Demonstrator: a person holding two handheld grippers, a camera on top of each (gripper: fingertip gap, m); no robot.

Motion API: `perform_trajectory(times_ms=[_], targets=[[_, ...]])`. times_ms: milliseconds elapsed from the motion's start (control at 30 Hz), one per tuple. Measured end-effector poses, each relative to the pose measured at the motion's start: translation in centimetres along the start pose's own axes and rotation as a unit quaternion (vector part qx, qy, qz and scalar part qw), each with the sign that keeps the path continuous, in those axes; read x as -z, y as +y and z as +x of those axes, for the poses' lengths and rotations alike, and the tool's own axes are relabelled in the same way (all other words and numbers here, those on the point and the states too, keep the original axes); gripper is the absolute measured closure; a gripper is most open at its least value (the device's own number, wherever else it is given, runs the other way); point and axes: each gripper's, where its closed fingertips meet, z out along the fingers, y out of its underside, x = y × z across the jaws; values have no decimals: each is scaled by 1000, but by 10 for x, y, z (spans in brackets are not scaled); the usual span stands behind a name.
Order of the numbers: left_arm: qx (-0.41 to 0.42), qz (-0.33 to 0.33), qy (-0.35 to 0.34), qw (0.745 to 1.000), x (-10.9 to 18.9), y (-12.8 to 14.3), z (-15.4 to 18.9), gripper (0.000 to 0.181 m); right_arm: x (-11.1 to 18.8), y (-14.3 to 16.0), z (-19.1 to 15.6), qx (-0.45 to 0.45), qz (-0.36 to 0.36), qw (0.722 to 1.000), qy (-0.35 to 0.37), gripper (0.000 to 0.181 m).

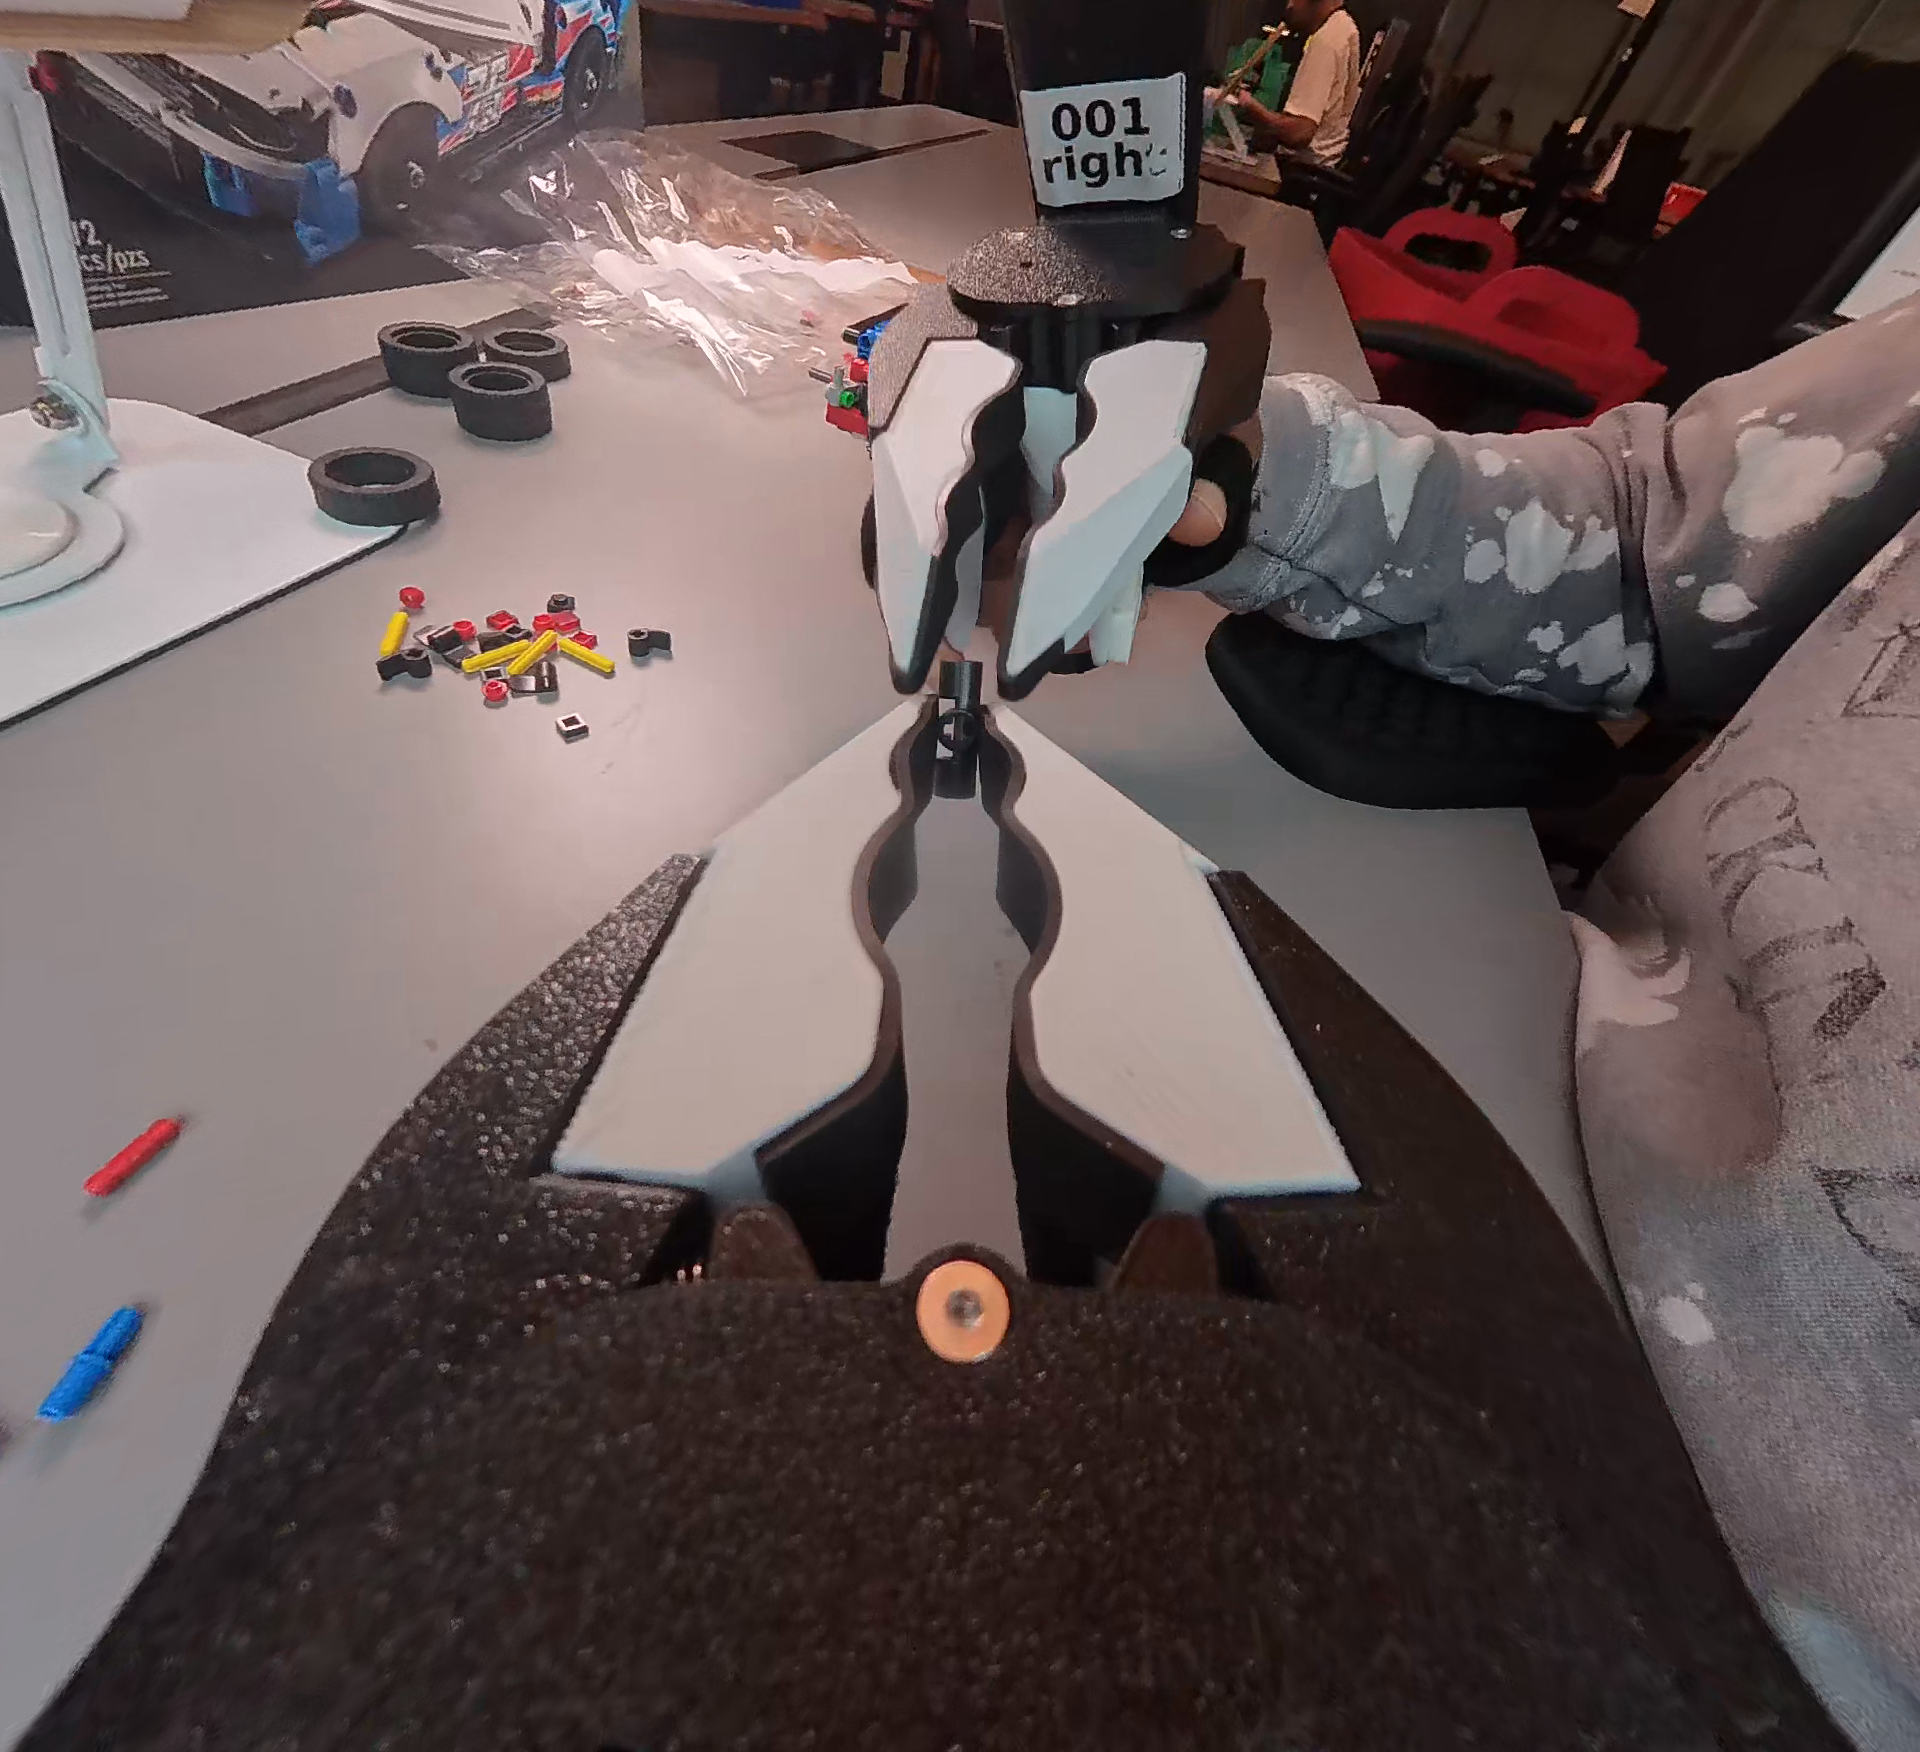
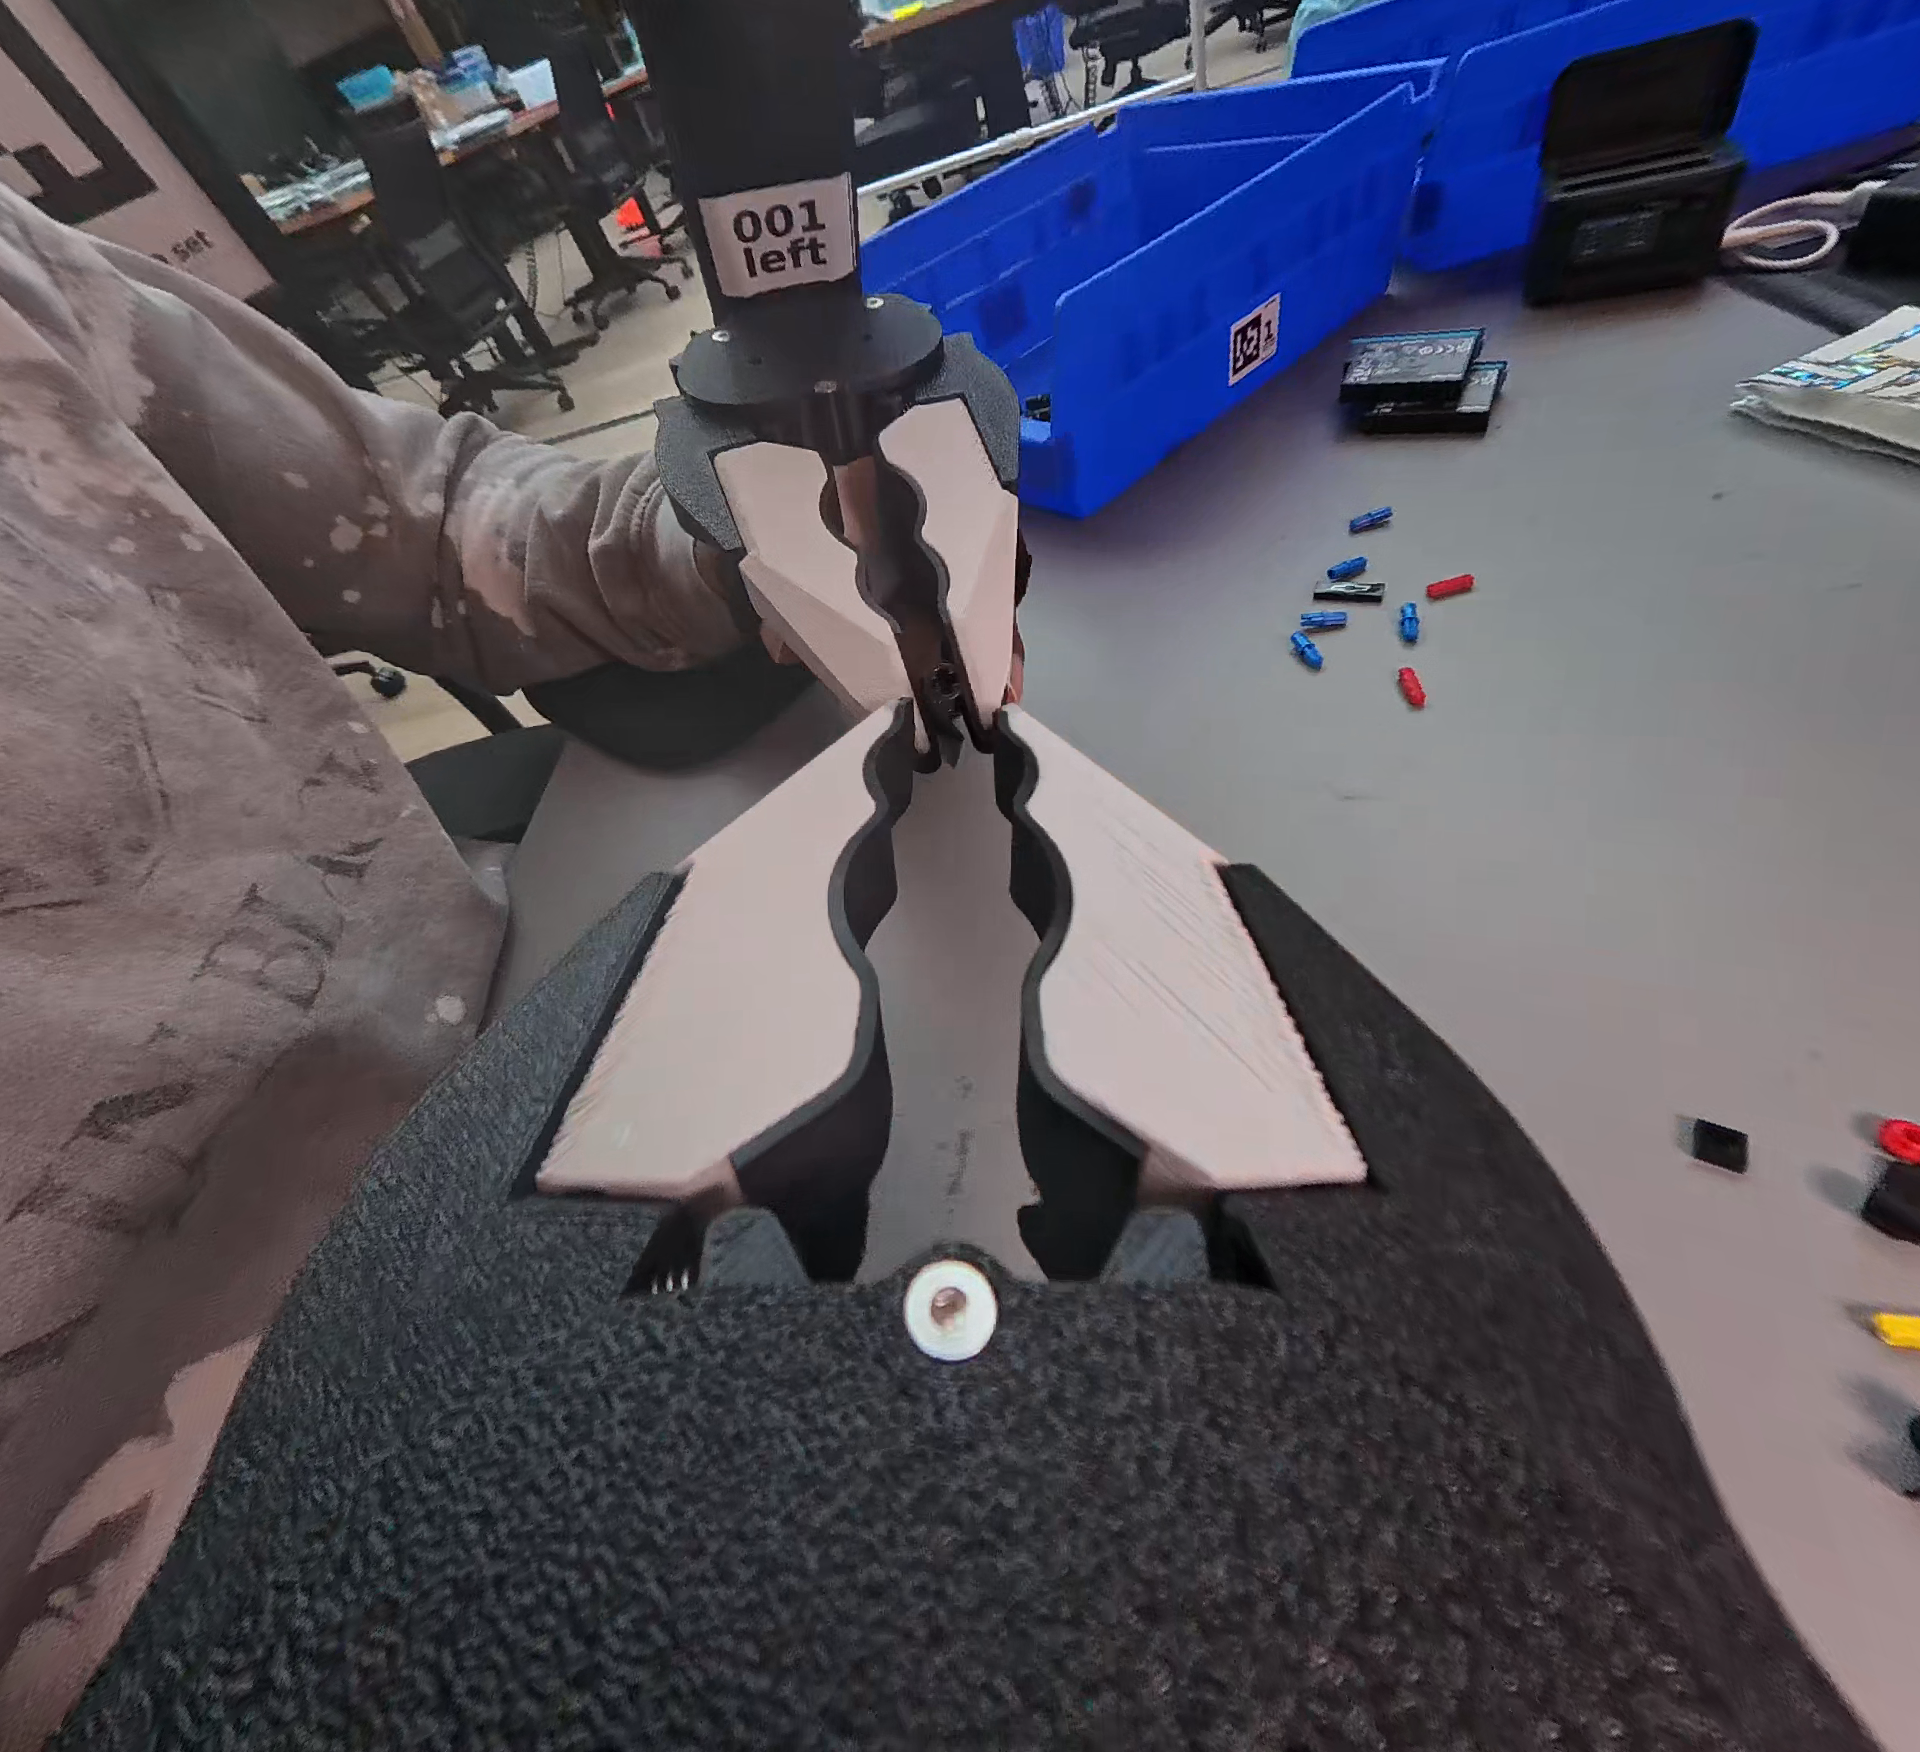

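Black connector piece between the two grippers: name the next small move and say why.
Probably ease the right gripper straight toward the left gripper. The black connector piece sits pinched at the left fingers' tips, and the right tips meet it end to end over the table, nearly aligned.

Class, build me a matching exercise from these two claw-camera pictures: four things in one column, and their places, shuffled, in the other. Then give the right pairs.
Things
1. black tyres
2. blue bin
3. black connector piece
4. mixed small bricks

Places
A. pinched in the left claw, at the right claw tip
B. by the white stand base
C. loose heap on the table
D. behind scattered blue and red pins

Pairs: 1-B, 2-D, 3-A, 4-C
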Motion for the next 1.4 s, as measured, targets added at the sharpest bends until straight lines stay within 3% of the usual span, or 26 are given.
perform_trajectory(times_ms=[133, 267, 400, 500, 533, 633, 733, 800, 933, 1033, 1133, 1233, 1300, 1400], targets=[[-20, -14, -7, 1000, -2, 4, 2, 174, 3, 3, -3, 18, -5, 1000, 1, 179], [-20, -24, -10, 999, -4, 7, 1, 171, 3, 8, -5, 63, -22, 997, 30, 180], [-53, -35, -31, 997, -4, 7, 1, 172, 6, 9, -5, 21, -20, 999, 33, 180], [-65, -47, -28, 996, -1, 2, 5, 174, 9, 6, -8, 37, -10, 998, 47, 178], [-76, -44, -34, 996, 4, -5, 5, 175, 13, 1, -11, 45, -1, 998, 52, 169], [-123, -30, -127, 984, 47, -47, -15, 175, 34, -14, -15, 54, 26, 995, 75, 158], [-108, -86, -279, 950, 129, -68, -61, 175, 65, -14, -16, 48, 42, 991, 116, 157], [-65, -130, -386, 911, 194, -59, -95, 174, 88, -4, -13, 39, 37, 986, 155, 156], [54, -212, -480, 849, 278, -2, -133, 174, 133, 16, -9, 26, 47, 970, 237, 156], [114, -262, -474, 833, 290, 47, -138, 174, 157, 27, -11, 12, 62, 959, 276, 154], [132, -281, -457, 834, 279, 70, -139, 172, 171, 33, -12, 0, 73, 952, 297, 153], [128, -274, -470, 829, 275, 70, -146, 166, 176, 35, -11, 3, 68, 949, 309, 153], [126, -264, -491, 821, 279, 65, -152, 152, 175, 35, -12, 14, 57, 947, 315, 153], [87, -187, -505, 838, 274, 34, -157, 134, 173, 33, -11, 36, 40, 945, 323, 153]])
